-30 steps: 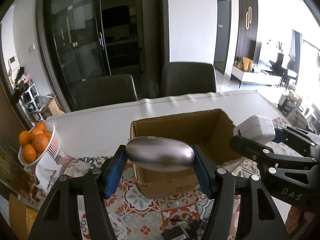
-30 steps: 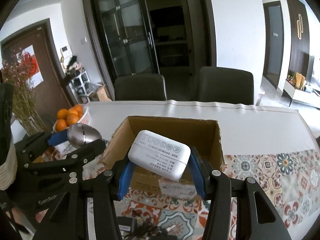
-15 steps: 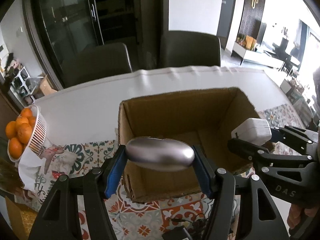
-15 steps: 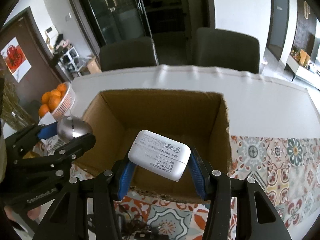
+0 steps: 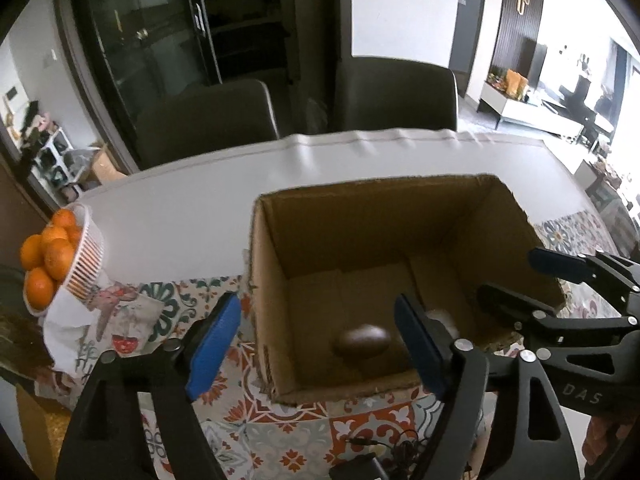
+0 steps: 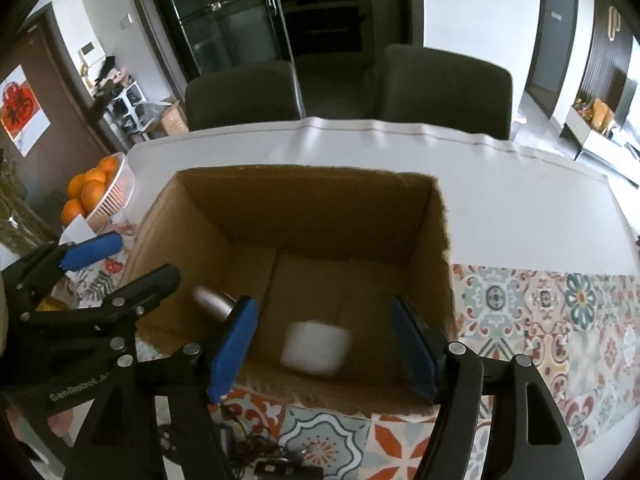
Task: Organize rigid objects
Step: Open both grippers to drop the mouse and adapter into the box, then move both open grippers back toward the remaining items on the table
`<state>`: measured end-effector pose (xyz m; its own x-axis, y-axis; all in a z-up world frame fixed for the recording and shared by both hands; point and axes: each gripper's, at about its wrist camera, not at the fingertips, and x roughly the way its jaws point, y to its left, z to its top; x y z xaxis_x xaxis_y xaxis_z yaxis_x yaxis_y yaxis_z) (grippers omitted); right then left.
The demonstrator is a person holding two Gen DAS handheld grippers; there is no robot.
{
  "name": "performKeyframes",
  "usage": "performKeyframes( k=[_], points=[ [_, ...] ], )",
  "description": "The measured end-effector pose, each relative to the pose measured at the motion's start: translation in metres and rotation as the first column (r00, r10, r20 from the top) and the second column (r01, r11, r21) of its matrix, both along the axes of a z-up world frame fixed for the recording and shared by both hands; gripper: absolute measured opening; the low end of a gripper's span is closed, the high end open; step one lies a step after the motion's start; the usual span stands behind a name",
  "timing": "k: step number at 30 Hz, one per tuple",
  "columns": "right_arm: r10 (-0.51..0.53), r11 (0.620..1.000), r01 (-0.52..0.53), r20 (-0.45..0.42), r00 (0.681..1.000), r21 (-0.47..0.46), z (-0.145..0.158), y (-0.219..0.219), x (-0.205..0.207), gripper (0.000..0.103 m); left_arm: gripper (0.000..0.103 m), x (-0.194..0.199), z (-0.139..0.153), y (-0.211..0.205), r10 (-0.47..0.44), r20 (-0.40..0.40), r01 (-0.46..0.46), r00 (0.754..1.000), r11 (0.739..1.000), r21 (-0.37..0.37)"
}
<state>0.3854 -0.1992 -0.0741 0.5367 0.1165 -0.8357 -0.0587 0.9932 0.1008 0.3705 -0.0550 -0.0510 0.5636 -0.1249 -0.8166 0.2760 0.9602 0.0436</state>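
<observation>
A white basket (image 5: pixel 86 264) of oranges (image 5: pixel 48 256) sits left on the counter (image 5: pixel 192 216). The cardboard box (image 6: pixel 440 248) holds a smooth silver egg-shaped object (image 5: pixel 362 341) and a blurred white power adapter (image 6: pixel 316 347) — left tool (image 5: pixel 320 344) and right tool (image 6: pixel 326 346) both gape, holding nothing.

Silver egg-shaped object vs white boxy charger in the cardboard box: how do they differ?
The silver egg-shaped object is rounded, dark and metallic; the white boxy charger is flat-sided and matte. The egg sits nearer the box's left wall, the charger further right. Both are inside the brown cardboard box, released, blurred.
</observation>
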Motion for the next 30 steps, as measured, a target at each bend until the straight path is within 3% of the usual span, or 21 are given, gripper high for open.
performKeyframes(
  k=[7, 17, 30],
  points=[
    [-0.044, 0.996, 0.050, 0.079, 0.996, -0.076, 0.022, -0.003, -0.028, 0.076, 0.099, -0.033, 0.024, 0.008, 0.088, 0.144, -0.097, 0.986, 0.994, 0.056],
    [-0.078, 0.986, 0.103, 0.186, 0.979, -0.127, 0.056, -0.004, -0.083, 0.082, 0.102, -0.086, 0.052, 0.012, 0.111, 0.262, -0.130, 0.959, 0.990, 0.056],
    [-0.086, 0.989, 0.110, 0.224, 0.971, -0.098, 0.060, -0.009, -0.140, 0.082, 0.103, -0.140, 0.057, 0.006, 0.103, 0.278, -0.120, 0.955, 0.992, 0.046]
  ],
)
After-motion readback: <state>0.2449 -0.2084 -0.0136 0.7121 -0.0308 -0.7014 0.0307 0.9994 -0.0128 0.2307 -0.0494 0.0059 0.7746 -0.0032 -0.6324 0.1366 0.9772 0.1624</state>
